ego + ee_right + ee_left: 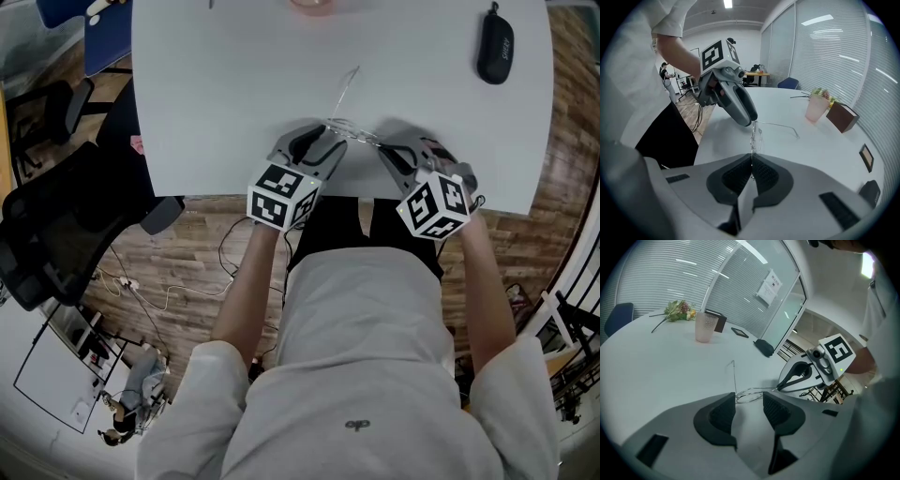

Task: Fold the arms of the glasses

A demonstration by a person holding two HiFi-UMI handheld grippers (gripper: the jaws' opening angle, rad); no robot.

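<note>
I am clamping the right gripper (751, 165) onto the thin wire frame of the glasses (352, 127), with its jaws pressed together on the metal at the end nearest me. The left gripper (749, 404) is hanging released, jaws wide. The rim of one lens is lying just at its tips, with neither pad pressing on it.

The glasses are resting on the white table (216, 84), in the middle of the head view, just above the two grippers flanking them left and right. One arm (352, 84) is sticking straight out from the frame toward the top of the picture, so I am judging that arm not yet folded. I cannot tell whether the other arm is folded, because the wire near my right jaws is too fine to read.

I am reckoning the job is at an early stage: the frame is being steadied, and at least one arm is left to swing in. The dark glasses case (495, 42) is lying at the upper right, well apart.
</note>
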